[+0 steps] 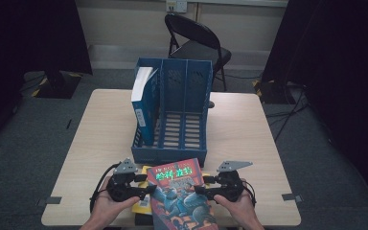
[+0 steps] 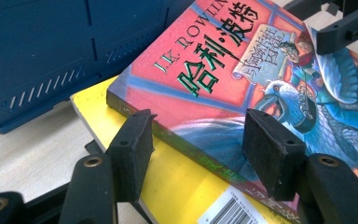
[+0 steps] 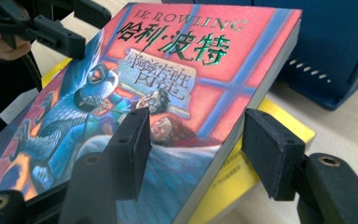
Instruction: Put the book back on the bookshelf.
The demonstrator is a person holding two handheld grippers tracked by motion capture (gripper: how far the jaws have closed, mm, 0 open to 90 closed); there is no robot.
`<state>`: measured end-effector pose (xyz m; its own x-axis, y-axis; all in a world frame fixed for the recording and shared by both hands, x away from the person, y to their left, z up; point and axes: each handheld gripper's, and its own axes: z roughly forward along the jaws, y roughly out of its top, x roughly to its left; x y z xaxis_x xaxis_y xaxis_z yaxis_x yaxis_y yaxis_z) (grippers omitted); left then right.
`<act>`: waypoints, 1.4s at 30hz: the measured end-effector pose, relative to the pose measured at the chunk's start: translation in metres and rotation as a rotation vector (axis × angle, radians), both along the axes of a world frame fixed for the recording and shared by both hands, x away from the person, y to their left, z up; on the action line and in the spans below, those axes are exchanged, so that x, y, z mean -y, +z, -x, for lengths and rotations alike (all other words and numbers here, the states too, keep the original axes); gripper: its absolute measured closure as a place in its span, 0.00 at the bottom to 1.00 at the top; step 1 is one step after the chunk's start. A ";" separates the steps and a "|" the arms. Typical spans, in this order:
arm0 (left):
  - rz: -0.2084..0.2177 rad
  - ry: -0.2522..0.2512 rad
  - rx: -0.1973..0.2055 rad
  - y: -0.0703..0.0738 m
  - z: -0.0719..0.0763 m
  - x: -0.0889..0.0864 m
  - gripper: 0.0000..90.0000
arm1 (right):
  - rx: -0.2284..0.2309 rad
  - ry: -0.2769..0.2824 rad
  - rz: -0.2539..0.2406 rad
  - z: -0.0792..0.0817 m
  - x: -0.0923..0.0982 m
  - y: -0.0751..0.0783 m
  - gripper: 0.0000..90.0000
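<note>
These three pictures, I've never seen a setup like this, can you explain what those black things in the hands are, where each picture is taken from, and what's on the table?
A person sits at a wooden table and holds a hand-operated gripper in each hand, a clamp with two black jaws. The high view looks down from above: the left gripper is at the left, the right gripper at the right. The other two pictures come from small cameras riding on each gripper, looking along its own jaws.

On the table stands a blue file rack with three slots; a blue book stands in its left slot. In front of it lies a red illustrated book on top of a yellow book.

Each gripper's jaws straddle one edge of the red book, but the pads stand apart from it, so nothing is gripped.
</note>
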<state>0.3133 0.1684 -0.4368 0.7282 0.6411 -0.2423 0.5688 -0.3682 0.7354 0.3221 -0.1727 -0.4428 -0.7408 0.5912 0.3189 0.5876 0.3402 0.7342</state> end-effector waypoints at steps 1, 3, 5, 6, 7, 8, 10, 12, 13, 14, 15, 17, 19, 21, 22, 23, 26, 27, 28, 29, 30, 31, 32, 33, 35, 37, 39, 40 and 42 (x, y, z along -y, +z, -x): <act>0.008 -0.001 -0.003 -0.001 -0.001 0.000 0.49 | 0.000 -0.004 0.001 0.002 0.000 0.000 0.47; 0.008 -0.006 -0.005 -0.001 -0.003 0.002 0.49 | 0.004 -0.009 0.010 0.008 0.001 0.001 0.47; 0.007 -0.010 -0.005 -0.001 -0.007 0.005 0.48 | 0.000 -0.007 0.010 0.013 0.003 0.001 0.47; 0.012 -0.012 -0.009 -0.001 -0.010 0.007 0.48 | -0.005 -0.007 0.007 0.015 0.004 0.001 0.47; 0.014 -0.009 -0.009 -0.001 -0.012 0.008 0.48 | -0.018 -0.007 0.002 0.018 0.006 0.000 0.47; 0.017 -0.005 -0.007 -0.001 -0.014 0.010 0.48 | -0.020 -0.003 0.003 0.021 0.007 0.000 0.46; 0.024 0.003 -0.015 -0.002 -0.015 0.011 0.47 | -0.012 -0.002 0.005 0.025 0.008 0.001 0.46; 0.054 0.004 -0.061 -0.004 -0.016 0.007 0.47 | -0.017 -0.003 -0.004 0.024 0.008 0.000 0.45; 0.076 0.005 -0.069 -0.006 -0.016 0.005 0.47 | -0.013 -0.005 -0.004 0.023 0.008 0.000 0.45; 0.082 0.002 -0.067 -0.007 -0.015 0.004 0.48 | -0.011 -0.005 -0.002 0.021 0.007 0.000 0.45; 0.079 -0.001 -0.063 -0.007 -0.014 0.004 0.48 | -0.010 -0.008 -0.002 0.019 0.007 0.000 0.45; 0.082 0.001 -0.053 -0.008 -0.013 0.005 0.46 | -0.014 -0.016 -0.010 0.015 0.007 0.000 0.43; 0.082 0.001 -0.047 -0.008 -0.011 0.005 0.45 | -0.016 -0.025 -0.012 0.012 0.006 -0.001 0.42; 0.079 -0.007 -0.045 -0.008 -0.010 0.005 0.44 | -0.012 -0.037 -0.008 0.010 0.005 -0.001 0.41; 0.080 -0.005 -0.043 -0.008 -0.009 0.005 0.44 | -0.007 -0.046 -0.005 0.008 0.004 -0.001 0.40; 0.084 -0.001 -0.041 -0.009 -0.008 0.005 0.44 | -0.012 -0.053 -0.006 0.007 0.003 -0.001 0.40; 0.085 -0.010 -0.034 -0.010 -0.007 0.004 0.43 | -0.018 -0.068 0.012 0.004 0.000 0.000 0.37; 0.088 -0.011 -0.032 -0.010 -0.007 0.004 0.43 | -0.019 -0.071 0.012 0.004 -0.001 0.000 0.37; 0.092 -0.012 -0.028 -0.010 -0.007 0.004 0.43 | -0.019 -0.077 0.010 0.004 -0.001 0.000 0.37; 0.089 -0.016 -0.025 -0.011 -0.008 0.003 0.43 | -0.015 -0.079 0.011 0.005 -0.001 0.000 0.37; 0.096 -0.009 -0.025 -0.011 -0.007 0.004 0.43 | -0.017 -0.081 0.011 0.005 -0.001 0.000 0.37; 0.097 -0.003 -0.020 -0.011 -0.007 0.004 0.43 | -0.025 -0.080 0.011 0.004 -0.001 0.000 0.37; 0.095 -0.005 -0.012 -0.012 -0.007 0.005 0.42 | -0.033 -0.081 0.012 0.003 -0.002 0.000 0.37; 0.092 -0.006 -0.012 -0.012 -0.007 0.004 0.42 | -0.035 -0.083 0.012 0.003 -0.002 0.001 0.38; 0.096 -0.012 -0.013 -0.012 -0.008 0.004 0.41 | -0.036 -0.095 0.005 0.004 -0.001 0.000 0.42; 0.091 -0.005 -0.009 -0.012 -0.007 0.005 0.41 | -0.047 -0.116 -0.028 0.003 0.004 -0.001 0.51; 0.093 -0.005 -0.010 -0.012 -0.007 0.005 0.41 | -0.059 -0.123 -0.056 0.002 0.007 -0.002 0.56; 0.094 -0.005 -0.010 -0.012 -0.007 0.005 0.41 | -0.060 -0.129 -0.067 0.002 0.009 -0.001 0.57; 0.093 -0.005 -0.010 -0.012 -0.007 0.005 0.41 | -0.060 -0.121 -0.119 0.002 0.012 0.001 0.63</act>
